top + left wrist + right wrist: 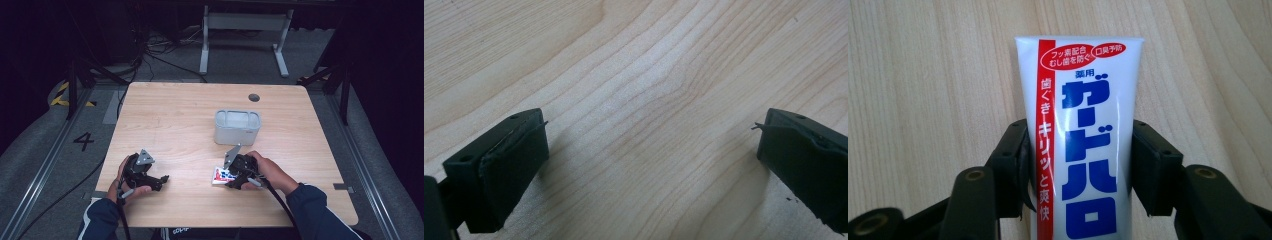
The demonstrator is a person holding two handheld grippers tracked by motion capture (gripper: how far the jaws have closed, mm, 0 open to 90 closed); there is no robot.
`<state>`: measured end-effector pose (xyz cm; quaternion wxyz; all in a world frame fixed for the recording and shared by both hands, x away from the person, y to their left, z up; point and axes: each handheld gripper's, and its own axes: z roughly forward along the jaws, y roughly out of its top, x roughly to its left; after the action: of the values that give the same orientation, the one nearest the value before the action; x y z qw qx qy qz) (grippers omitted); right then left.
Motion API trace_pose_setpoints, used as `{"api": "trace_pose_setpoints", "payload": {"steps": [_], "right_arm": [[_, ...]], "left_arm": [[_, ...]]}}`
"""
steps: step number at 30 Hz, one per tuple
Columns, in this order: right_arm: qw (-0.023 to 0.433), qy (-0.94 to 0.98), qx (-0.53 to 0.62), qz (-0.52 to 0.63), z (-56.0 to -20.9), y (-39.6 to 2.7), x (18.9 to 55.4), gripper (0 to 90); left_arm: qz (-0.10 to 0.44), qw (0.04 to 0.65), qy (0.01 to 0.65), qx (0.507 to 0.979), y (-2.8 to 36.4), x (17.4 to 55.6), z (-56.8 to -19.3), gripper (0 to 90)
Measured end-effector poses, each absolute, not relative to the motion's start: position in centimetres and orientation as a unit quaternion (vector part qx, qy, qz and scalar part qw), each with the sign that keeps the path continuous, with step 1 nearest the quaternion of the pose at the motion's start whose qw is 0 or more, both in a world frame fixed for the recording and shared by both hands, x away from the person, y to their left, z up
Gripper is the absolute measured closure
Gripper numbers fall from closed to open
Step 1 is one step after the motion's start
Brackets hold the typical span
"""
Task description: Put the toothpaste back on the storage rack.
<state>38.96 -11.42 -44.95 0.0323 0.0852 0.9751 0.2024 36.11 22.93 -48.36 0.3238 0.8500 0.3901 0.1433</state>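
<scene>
Pale wood grain covers the bench (190, 115), which takes up the middle of the high view. At the lower left of that view the left tool (162, 178) lies low over the wood in the person's left hand (131, 187); in the left gripper view its jaws stand wide apart at the two lower corners, with bare boards between them. Just right of centre, towards the upper middle, a grey mesh basket (237, 127) stands on the bench. Below it, at the lower centre-right, the right tool (229, 178) sits at a white toothpaste tube (218, 175) lying flat on the wood. In the right gripper view the toothpaste tube (1079, 130), printed in red and blue, runs up the middle, and both pads (1020, 160) press against its sides, narrow jaws gripping it
</scene>
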Motion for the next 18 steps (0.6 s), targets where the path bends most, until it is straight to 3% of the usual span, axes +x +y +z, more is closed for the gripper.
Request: {"api": "trace_pose_setpoints", "payload": {"steps": [18], "right_arm": [[0.054, 0.975, 0.075, 0.204, -44.62, -11.50, 38.47, 58.0]], "left_arm": [[0.143, 0.324, 0.390, 0.850, 22.93, 36.12, -48.36, 0.5]]}}
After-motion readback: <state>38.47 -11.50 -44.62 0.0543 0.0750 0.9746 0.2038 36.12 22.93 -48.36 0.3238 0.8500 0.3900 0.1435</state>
